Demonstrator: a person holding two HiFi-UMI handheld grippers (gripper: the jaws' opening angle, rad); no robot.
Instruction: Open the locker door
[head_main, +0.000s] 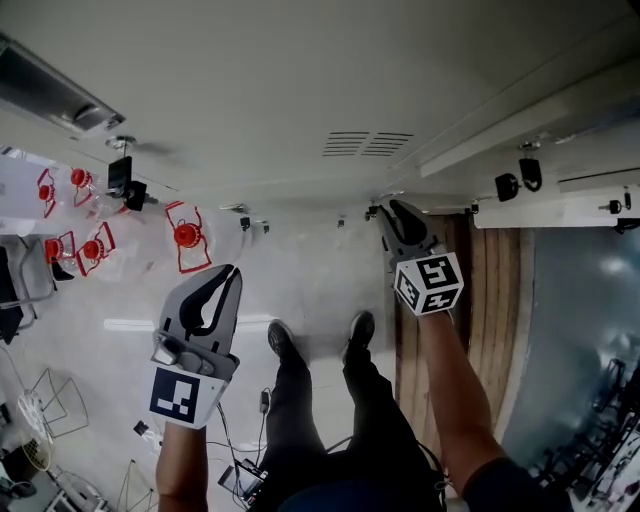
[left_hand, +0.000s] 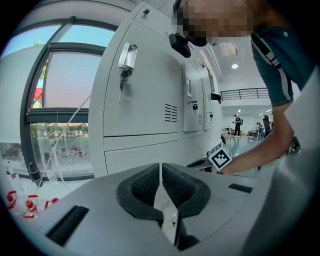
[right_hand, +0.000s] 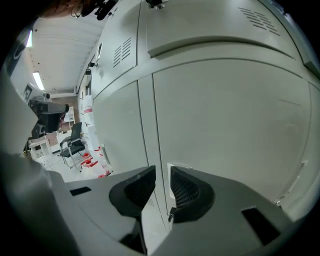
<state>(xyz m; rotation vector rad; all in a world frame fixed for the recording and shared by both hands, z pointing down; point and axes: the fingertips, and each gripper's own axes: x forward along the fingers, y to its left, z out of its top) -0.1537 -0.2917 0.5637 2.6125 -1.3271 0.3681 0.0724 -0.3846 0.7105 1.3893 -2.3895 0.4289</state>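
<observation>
A row of grey lockers (head_main: 300, 90) stands in front of me. In the left gripper view an upper locker door (left_hand: 145, 90) carries a key in its lock (left_hand: 123, 74). My right gripper (head_main: 386, 210) is held low against a lower locker door (right_hand: 225, 115), its tips just before the door's left edge seam (right_hand: 145, 135) and a small pale tab (right_hand: 176, 166). Its jaws stand a little apart, open, with nothing between them. My left gripper (head_main: 226, 276) hangs back from the lockers, to the left, shut and holding nothing (left_hand: 160, 170).
Red-and-white objects (head_main: 185, 235) lie on the floor at the left, near a window (left_hand: 60, 100). An office chair (right_hand: 72, 145) stands further off. Cables (head_main: 240, 450) trail by my feet (head_main: 285, 345). More locks (head_main: 507, 185) stick out along the locker fronts.
</observation>
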